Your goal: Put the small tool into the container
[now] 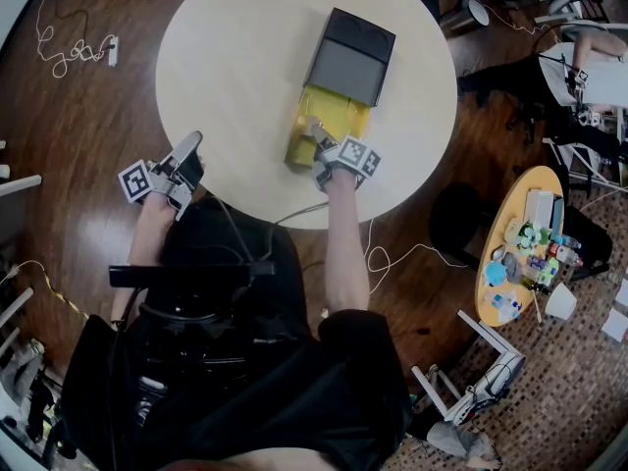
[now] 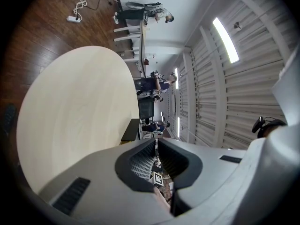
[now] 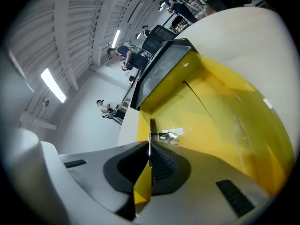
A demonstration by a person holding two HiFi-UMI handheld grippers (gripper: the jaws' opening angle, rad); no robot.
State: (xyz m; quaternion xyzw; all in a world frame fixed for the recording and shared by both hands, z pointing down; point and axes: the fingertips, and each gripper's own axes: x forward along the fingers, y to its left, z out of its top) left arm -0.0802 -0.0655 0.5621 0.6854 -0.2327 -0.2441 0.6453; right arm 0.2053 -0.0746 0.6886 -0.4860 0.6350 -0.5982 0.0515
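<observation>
Gripping the small tool (image 3: 166,136), a thin dark strip with a shiny metal part, the right tool (image 3: 149,146) has its jaws pressed together on it. The right tool hangs low over the near end of the open yellow container (image 1: 334,116), which lies between the round tabletop's (image 1: 235,57) centre and its near edge. A dark lid (image 1: 351,55) covers the container's far half. The left tool (image 1: 182,170) sits idle just off the tabletop's near-left edge, jaws together on nothing. The placing step looks almost done. The next move seems to call for parting the right jaws so the piece stays inside.
</observation>
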